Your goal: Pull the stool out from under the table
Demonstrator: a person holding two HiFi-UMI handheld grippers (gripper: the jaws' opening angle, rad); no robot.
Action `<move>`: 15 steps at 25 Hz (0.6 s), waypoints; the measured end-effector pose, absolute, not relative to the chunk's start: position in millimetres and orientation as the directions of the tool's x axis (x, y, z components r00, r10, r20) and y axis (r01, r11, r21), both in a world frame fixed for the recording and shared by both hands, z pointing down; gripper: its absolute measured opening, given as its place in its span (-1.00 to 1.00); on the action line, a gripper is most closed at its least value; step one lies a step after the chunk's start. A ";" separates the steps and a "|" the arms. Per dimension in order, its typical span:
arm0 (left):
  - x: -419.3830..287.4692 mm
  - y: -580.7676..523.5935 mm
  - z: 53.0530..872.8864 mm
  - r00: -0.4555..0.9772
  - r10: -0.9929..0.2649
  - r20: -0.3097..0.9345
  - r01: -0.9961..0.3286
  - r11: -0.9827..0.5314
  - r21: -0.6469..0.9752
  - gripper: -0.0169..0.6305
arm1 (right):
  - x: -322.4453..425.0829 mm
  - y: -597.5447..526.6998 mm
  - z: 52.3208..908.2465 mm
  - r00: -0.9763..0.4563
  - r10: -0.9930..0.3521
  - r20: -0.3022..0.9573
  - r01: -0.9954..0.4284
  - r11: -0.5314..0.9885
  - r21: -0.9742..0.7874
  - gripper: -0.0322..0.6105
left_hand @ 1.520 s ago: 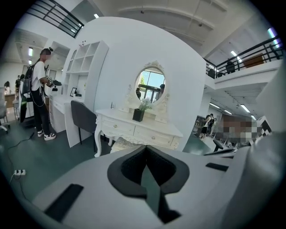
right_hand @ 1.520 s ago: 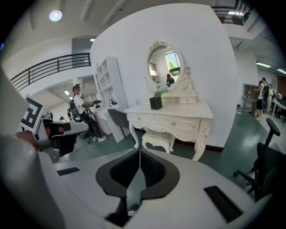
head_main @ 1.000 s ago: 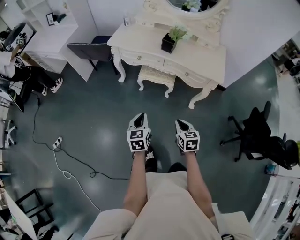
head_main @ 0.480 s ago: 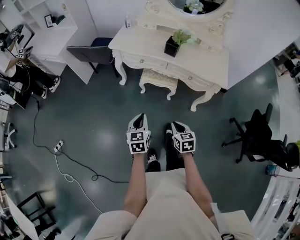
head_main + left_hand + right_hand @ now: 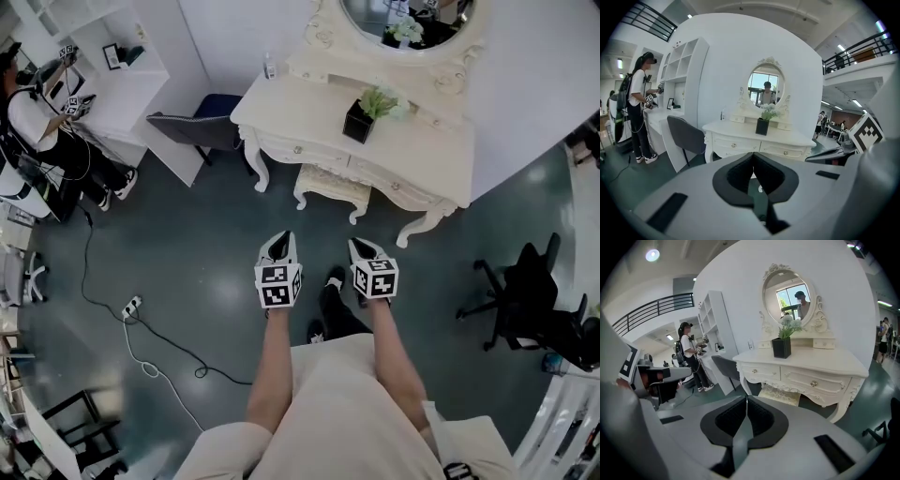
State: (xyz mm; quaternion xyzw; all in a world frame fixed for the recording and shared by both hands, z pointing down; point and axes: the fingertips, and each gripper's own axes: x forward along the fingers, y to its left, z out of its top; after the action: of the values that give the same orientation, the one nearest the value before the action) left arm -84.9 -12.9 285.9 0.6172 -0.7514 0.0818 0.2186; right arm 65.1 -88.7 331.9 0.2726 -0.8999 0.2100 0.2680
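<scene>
A cream carved stool (image 5: 330,187) stands tucked under the front of the cream dressing table (image 5: 422,150); the right gripper view shows the stool (image 5: 780,394) below the table's drawers (image 5: 806,380). My left gripper (image 5: 279,246) and right gripper (image 5: 364,249) hang side by side in the air, a good step short of the stool, both pointing at it. Both are shut with nothing between the jaws. In the left gripper view the table (image 5: 754,140) fills the middle and the stool is hidden behind the gripper body.
A black plant pot (image 5: 359,120) sits on the table below an oval mirror (image 5: 408,19). A grey chair (image 5: 192,128) stands left of the table, a black office chair (image 5: 525,300) at the right. A cable and power strip (image 5: 131,307) lie on the floor at left. A person (image 5: 37,131) stands far left.
The view has moved closer to the table, which now sits lower and more to the right in the head view. Both grippers have kept side by side and stayed shut.
</scene>
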 end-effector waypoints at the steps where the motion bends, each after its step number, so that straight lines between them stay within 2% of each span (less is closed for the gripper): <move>1: -89.9 -22.9 285.6 -0.140 -0.892 0.430 -0.965 0.221 0.144 -0.90 | 58.5 -99.0 331.0 -0.711 -0.376 0.594 -0.600 0.765 -0.234 -0.76; 15: -124.2 -156.9 318.3 -0.080 -0.855 0.513 -0.963 0.199 0.181 -0.90 | 27.6 -231.8 361.1 -0.676 -0.411 0.611 -0.666 0.696 -0.269 -0.76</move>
State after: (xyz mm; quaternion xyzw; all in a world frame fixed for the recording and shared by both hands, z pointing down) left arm -124.2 -156.9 318.3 0.6244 -0.7278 0.1023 0.2645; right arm 27.6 -231.8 361.1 0.3052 -0.8827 0.2430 0.2622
